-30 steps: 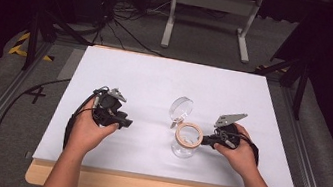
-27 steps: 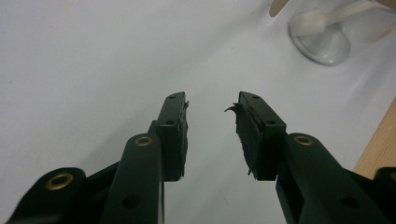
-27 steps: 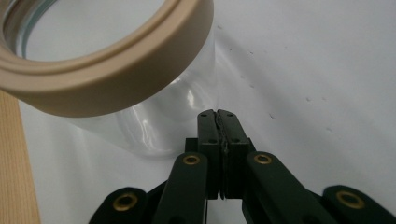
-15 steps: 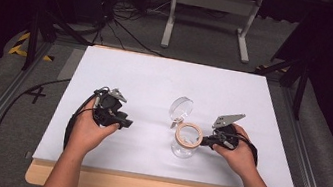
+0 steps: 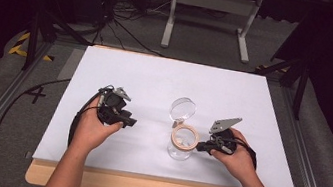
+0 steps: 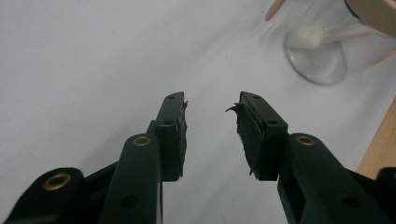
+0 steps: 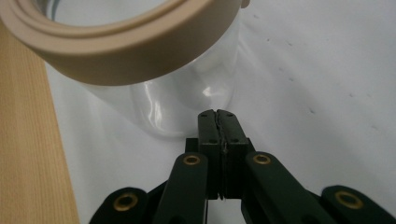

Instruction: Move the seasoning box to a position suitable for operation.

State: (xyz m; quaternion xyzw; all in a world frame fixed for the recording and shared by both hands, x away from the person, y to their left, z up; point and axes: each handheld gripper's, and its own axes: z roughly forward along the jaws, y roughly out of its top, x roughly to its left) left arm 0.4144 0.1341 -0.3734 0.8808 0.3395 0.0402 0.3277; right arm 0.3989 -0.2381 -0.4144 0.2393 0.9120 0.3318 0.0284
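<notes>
A: High view first; anything different from a second ago?

B: Hardly; right gripper [image 5: 199, 146] drawn a touch nearer the person's side, otherwise parked at the same spot, tips just beside the jar [image 5: 179, 152]; jar itself unmoved, upright near the front middle of the table [image 5: 157, 77], tan ring [image 5: 173, 136] round its mouth; clear lid [image 5: 183, 109] lying just behind it, also unmoved.

A: And the left gripper [image 5: 127, 120]?

B: Same place as before, well apart from the jar on its left, pointed toward it.

A: Left gripper view?

B: Jaws of the left gripper [image 6: 210, 105] spread wide, nothing between them, bare table beneath; jar [image 6: 317, 60] off at the upper right, something white inside, too blurred to name.

A: Right gripper view?

B: Right gripper [image 7: 218, 114] pressed fully closed, pads together and holding nothing; tips right at the jar's glass wall [image 7: 187, 102], touching or a hair short, hard to say; tan ring [image 7: 140, 51] looming above; wooden edge [image 7: 28, 140] of the table along the left.

A: Meaning for the work?

B: Probably a pause, not progress; no grip on the jar yet; likely need to open those closed jaws before taking the ring or wall; some risk of nudging the glass.
</notes>
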